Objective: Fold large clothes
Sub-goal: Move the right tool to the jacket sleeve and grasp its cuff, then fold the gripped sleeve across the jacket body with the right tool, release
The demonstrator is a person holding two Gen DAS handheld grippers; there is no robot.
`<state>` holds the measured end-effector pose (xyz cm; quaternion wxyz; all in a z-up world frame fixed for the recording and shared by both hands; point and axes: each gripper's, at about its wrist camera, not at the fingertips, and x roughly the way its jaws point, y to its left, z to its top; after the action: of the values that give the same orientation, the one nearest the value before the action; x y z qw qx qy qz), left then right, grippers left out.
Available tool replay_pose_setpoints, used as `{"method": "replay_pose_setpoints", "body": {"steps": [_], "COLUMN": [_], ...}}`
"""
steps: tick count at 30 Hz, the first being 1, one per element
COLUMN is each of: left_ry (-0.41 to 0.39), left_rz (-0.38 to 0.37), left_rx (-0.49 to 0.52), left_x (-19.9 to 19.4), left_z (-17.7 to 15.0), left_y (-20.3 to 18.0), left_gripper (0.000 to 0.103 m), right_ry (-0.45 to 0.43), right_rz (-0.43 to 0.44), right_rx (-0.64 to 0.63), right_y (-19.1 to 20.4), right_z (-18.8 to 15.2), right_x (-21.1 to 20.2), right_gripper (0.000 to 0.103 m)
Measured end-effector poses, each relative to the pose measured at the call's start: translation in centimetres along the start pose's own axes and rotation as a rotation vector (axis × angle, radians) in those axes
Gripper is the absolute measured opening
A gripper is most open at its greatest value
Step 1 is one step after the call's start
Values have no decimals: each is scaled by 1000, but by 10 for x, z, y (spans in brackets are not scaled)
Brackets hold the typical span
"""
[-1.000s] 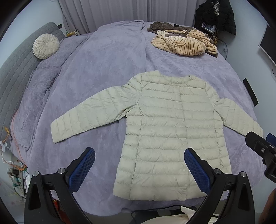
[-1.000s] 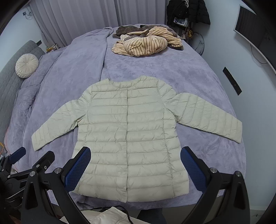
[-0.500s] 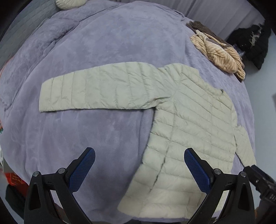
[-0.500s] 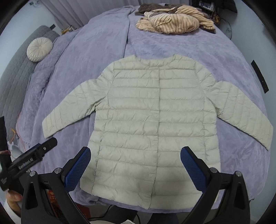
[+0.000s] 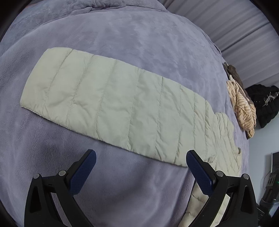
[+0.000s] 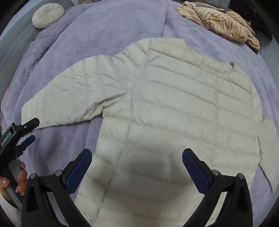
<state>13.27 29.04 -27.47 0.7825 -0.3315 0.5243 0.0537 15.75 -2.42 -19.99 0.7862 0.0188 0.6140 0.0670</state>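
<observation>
A pale green quilted puffer jacket (image 6: pixel 183 104) lies flat and front up on the purple bedspread (image 6: pixel 113 22), sleeves spread. In the left wrist view its left sleeve (image 5: pixel 113 104) fills the middle. My left gripper (image 5: pixel 141 165) is open and empty, close above the bed just below the sleeve's lower edge; it also shows at the left edge of the right wrist view (image 6: pixel 27 131), near the cuff. My right gripper (image 6: pixel 136 167) is open and empty, low over the jacket's body.
A heap of striped beige and brown clothes (image 6: pixel 221 21) lies at the far side of the bed. A round white cushion (image 6: pixel 48 14) rests at the far left by the grey headboard (image 6: pixel 10 43). Dark clothes (image 5: pixel 265 104) hang at the right.
Both grippers have dropped closer to the jacket. The left one has moved left over the sleeve, the right one forward over the body. Both stay open.
</observation>
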Motion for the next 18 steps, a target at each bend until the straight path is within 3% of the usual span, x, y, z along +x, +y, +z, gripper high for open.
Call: {"method": "replay_pose_setpoints", "body": {"steps": [2, 4, 6, 10, 13, 16, 17, 18], "left_ry": [-5, 3, 9, -3, -34, -102, -132, -155], "left_rz": [-35, -67, -97, -133, -150, -150, -137, -119], "left_rx": [-47, -100, -146, -198, -237, -263, -267, -257], "left_x": [9, 18, 28, 42, 48, 45, 42, 39], "left_z": [7, 11, 13, 18, 29, 40, 44, 48], "left_y": [10, 20, 27, 32, 35, 37, 36, 35], "left_gripper": [103, 103, 103, 103, 103, 102, 100, 84], "right_ry": [-17, -32, -29, -26, 30, 22, 20, 20], "right_rz": [27, 59, 104, 187, 192, 207, 205, 198], "right_rx": [0, 1, 10, 5, 41, 49, 40, 27], "right_y": [7, 14, 18, 27, 23, 20, 22, 24], "right_z": [17, 33, 47, 65, 67, 67, 67, 67], "right_x": [12, 26, 42, 82, 114, 122, 122, 123], "right_gripper": [89, 50, 34, 34, 34, 33, 33, 33]}}
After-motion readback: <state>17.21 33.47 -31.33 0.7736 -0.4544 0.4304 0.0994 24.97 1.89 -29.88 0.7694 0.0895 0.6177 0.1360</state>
